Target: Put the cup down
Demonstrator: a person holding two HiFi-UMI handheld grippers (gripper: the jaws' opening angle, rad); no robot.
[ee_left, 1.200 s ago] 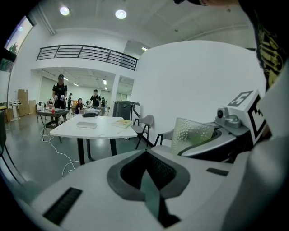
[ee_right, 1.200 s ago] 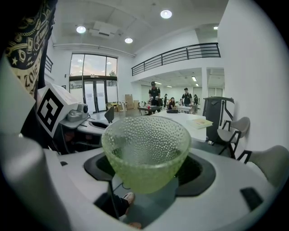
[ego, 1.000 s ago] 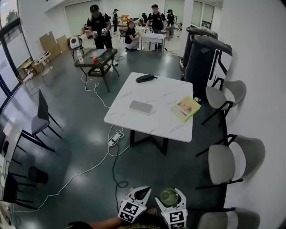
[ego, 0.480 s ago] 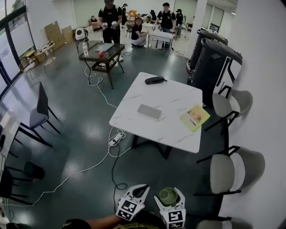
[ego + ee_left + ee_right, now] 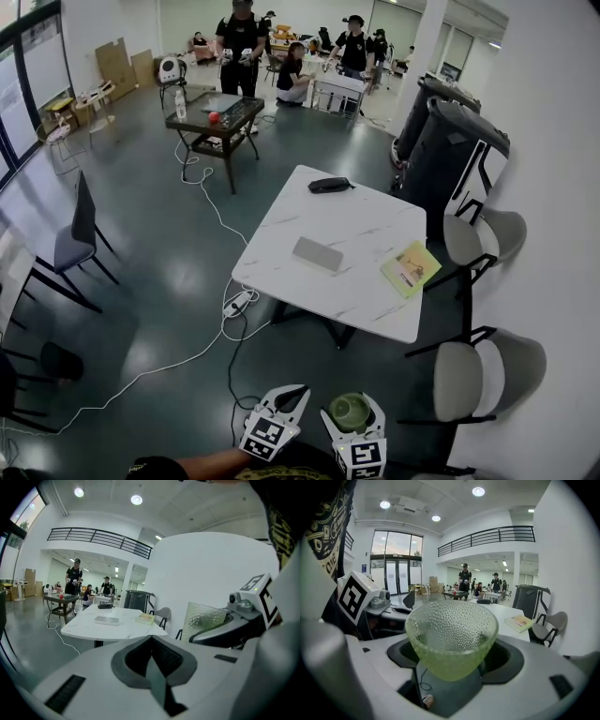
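Note:
A green dimpled glass cup (image 5: pixel 451 637) sits upright between the jaws of my right gripper (image 5: pixel 452 656), which is shut on it. In the head view the cup (image 5: pixel 349 411) shows at the bottom, held over the dark floor, short of the white marble table (image 5: pixel 356 272). My left gripper (image 5: pixel 289 401) is just to its left, shut with nothing in it; its own view shows the closed jaws (image 5: pixel 152 660), and the cup (image 5: pixel 202 620) at the right. On the table lie a grey flat box (image 5: pixel 318 253), a yellow-green book (image 5: pixel 411 267) and a black case (image 5: pixel 330 185).
Grey chairs (image 5: pixel 476 375) stand right of the table by the white wall. A white cable and power strip (image 5: pixel 234 302) trail over the floor at the left. Dark chairs (image 5: pixel 73 244) stand far left. Several people stand round a low table (image 5: pixel 211 114) at the back.
The view has moved forward and the table now lies nearer and more central. Both grippers keep their places at the bottom edge, the cup still held.

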